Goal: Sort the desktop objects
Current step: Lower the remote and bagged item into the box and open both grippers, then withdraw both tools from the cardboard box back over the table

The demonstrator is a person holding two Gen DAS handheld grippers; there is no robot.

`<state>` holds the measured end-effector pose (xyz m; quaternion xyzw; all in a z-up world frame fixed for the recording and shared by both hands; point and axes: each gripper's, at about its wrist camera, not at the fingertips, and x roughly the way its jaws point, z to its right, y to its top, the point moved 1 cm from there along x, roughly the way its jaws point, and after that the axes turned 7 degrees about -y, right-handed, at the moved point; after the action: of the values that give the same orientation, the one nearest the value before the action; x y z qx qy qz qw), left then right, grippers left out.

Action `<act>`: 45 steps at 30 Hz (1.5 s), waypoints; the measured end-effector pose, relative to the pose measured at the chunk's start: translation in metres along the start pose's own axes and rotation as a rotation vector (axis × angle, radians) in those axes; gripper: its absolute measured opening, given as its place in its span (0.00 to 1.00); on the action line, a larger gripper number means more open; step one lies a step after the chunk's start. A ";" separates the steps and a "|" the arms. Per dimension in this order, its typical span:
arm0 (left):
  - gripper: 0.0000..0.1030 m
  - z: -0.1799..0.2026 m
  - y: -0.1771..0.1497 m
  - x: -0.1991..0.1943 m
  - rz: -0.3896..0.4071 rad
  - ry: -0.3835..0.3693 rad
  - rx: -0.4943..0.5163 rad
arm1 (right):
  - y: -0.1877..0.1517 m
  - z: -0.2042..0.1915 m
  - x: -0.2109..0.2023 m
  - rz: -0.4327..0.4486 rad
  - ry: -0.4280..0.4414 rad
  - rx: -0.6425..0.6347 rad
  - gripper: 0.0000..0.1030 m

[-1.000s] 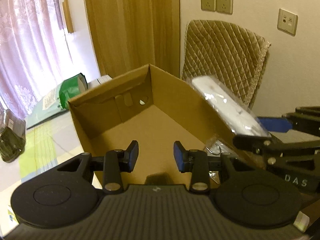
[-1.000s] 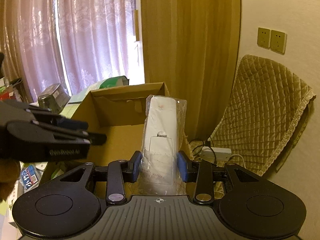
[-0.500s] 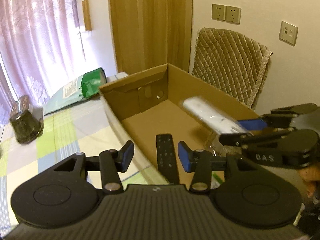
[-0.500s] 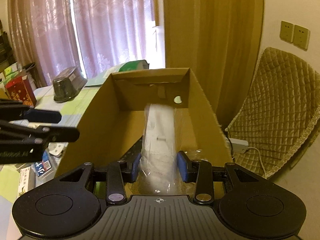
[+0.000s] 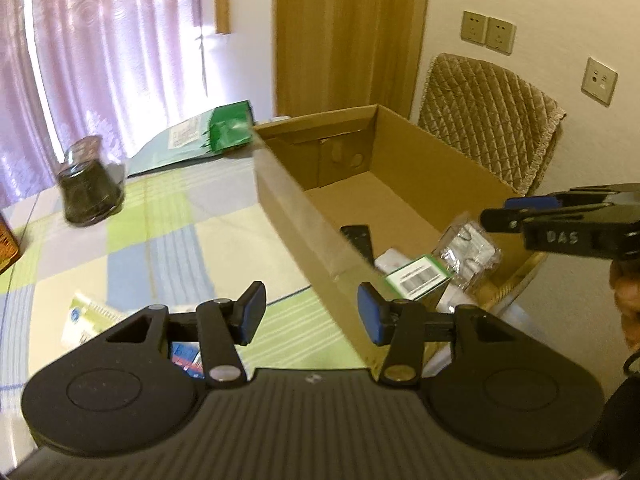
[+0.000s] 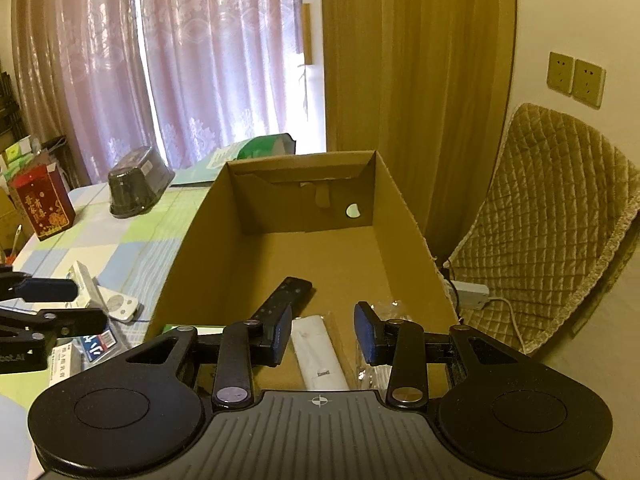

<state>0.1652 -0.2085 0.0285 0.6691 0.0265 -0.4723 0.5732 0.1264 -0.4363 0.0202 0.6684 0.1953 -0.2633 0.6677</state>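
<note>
An open cardboard box (image 6: 400, 208) stands on the checked tablecloth. On its floor lie a black remote (image 6: 285, 300) and a white device in a clear bag (image 6: 320, 356). My right gripper (image 6: 323, 332) hangs open just above the bagged device, with nothing between its fingers. The left wrist view shows the box (image 5: 296, 204) from its left side. Inside it are the remote (image 5: 357, 237), the crinkled bag (image 5: 468, 252) and a green-labelled pack (image 5: 420, 277). My left gripper (image 5: 312, 314) is open and empty over the box's near left wall. The right gripper (image 5: 496, 210) hovers over the box's right side.
A dark plastic container (image 6: 138, 186), a red carton (image 6: 42, 204) and a green bag (image 5: 228, 124) sit further back on the table. Small packs (image 6: 86, 344) and a white flat piece (image 6: 118, 305) lie left of the box. A quilted chair (image 6: 560, 216) and a power strip (image 6: 468, 292) are to the right.
My right gripper has opened and let the bagged white device drop onto the box floor. My left gripper has drawn back and to the left, from over the box interior to its left wall.
</note>
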 end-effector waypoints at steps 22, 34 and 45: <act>0.73 -0.066 -0.122 -0.129 -0.049 0.216 -0.213 | -0.050 -0.100 -0.080 -0.022 0.197 -0.064 0.84; 0.95 -0.106 -0.162 -0.174 -0.048 0.333 -0.301 | -0.071 -0.161 -0.077 -0.100 0.284 -0.189 0.85; 0.97 -0.149 -0.177 -0.178 -0.050 0.387 -0.345 | -0.081 -0.214 -0.050 -0.166 0.328 -0.272 0.85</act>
<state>0.0545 0.0596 -0.0006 0.6385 0.2322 -0.3382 0.6512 0.0564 -0.2158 -0.0196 0.5877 0.3892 -0.1764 0.6871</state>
